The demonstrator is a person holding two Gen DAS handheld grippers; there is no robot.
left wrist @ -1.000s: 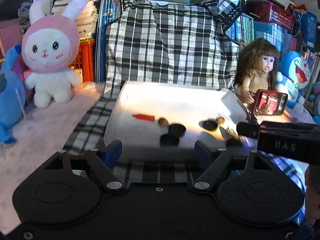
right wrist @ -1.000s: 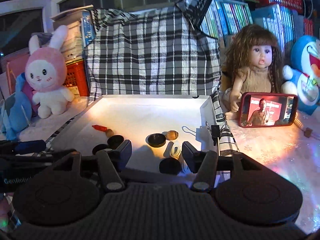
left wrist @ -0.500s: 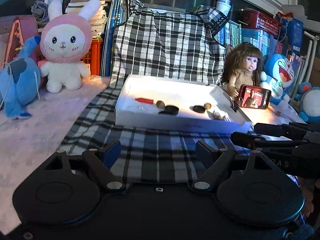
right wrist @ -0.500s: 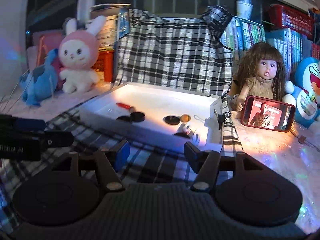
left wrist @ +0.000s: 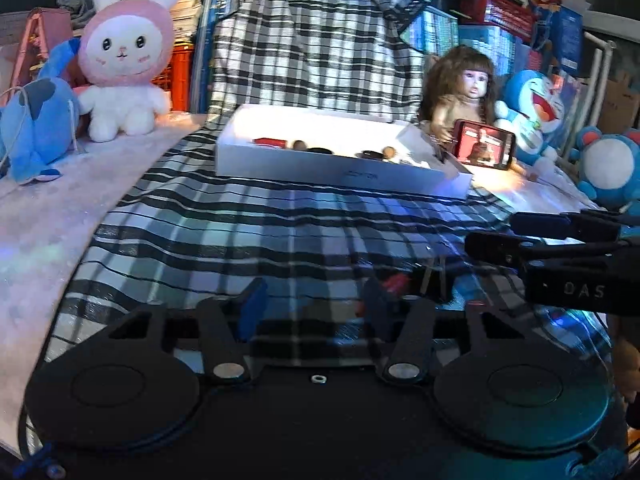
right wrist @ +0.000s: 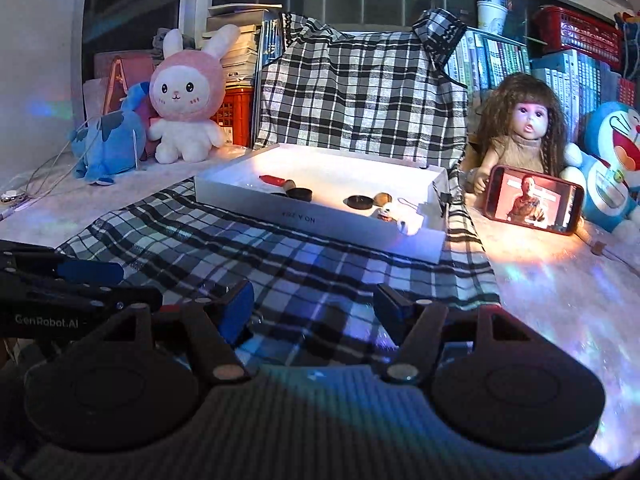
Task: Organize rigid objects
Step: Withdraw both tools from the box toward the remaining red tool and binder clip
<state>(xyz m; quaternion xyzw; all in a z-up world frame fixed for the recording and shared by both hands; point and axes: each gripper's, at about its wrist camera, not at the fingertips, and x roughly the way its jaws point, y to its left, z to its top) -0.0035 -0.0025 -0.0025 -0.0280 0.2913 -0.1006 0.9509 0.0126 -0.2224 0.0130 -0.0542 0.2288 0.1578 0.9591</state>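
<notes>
On the checked cloth (left wrist: 256, 236), close in front of both grippers, lies nothing clearly graspable — the small rigid pieces sit ahead in the white tray (right wrist: 320, 222): a red piece (right wrist: 272, 179), dark round caps (right wrist: 359, 201), a brown nut (right wrist: 382, 199). The left gripper (left wrist: 310, 300) and right gripper (right wrist: 314, 308) both stand spread and empty, low over the cloth. The right one looks slightly nearer the tray's right-hand pieces. The red piece lies crosswise. The tray's near wall stands between fingers and pieces; a phone (right wrist: 534, 199) sits just right.

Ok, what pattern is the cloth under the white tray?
Black-and-white plaid; the cloth under the white tray shows best in the right wrist view.
</notes>
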